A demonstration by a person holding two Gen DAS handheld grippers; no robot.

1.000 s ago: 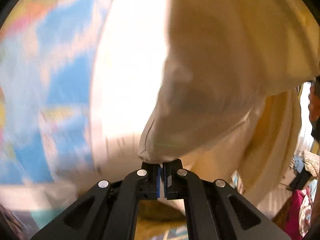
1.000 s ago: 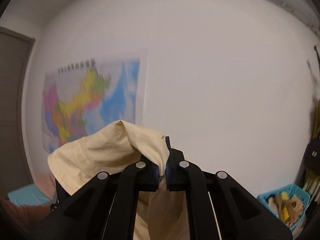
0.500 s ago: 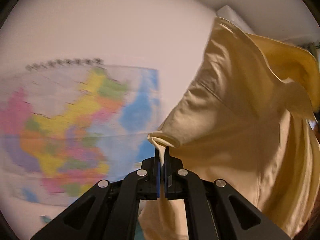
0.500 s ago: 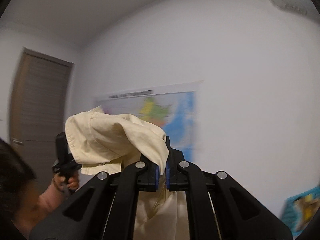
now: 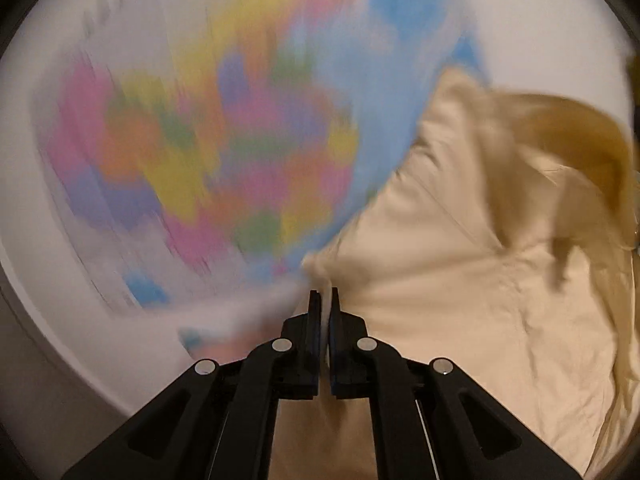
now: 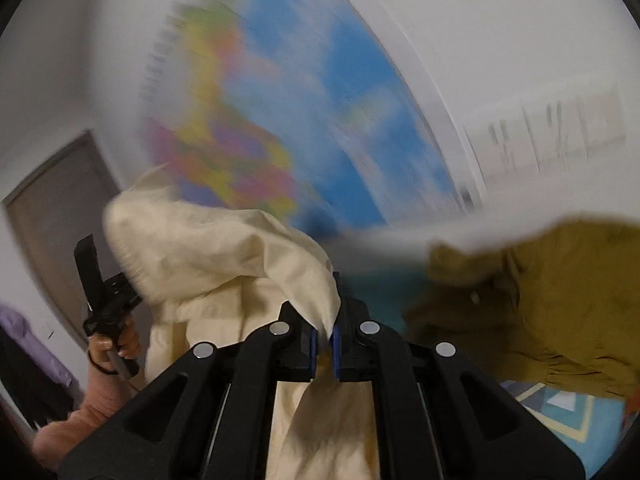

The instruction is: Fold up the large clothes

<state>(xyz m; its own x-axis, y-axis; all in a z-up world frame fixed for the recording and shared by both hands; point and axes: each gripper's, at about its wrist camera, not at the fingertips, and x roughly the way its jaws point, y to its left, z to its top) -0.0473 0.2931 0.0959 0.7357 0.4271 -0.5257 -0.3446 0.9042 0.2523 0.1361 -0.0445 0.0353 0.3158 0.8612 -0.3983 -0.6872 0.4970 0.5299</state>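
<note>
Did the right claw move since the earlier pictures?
Yes. The right claw, shut on the cream shirt, swung downward: the wall map sits higher and tilted, and a mustard garment appeared below.

White wall [image 6: 500, 20], colourful map poster [image 5: 224, 140], grey door [image 6: 56, 208], patterned floor [image 6: 568, 412].

- We see a coloured wall map [image 5: 224, 152], badly blurred, on a white wall [image 6: 500, 32].
- A grey-brown door [image 6: 56, 208] stands at the left of that wall.
- An olive-mustard garment [image 6: 560, 296] lies at the right, over a blue patterned mat [image 6: 568, 412].
- A pale panel with dark marks [image 6: 548, 132] hangs right of the map.
- Something lilac [image 6: 28, 340] shows at the far left edge; we cannot tell what it is.
</note>
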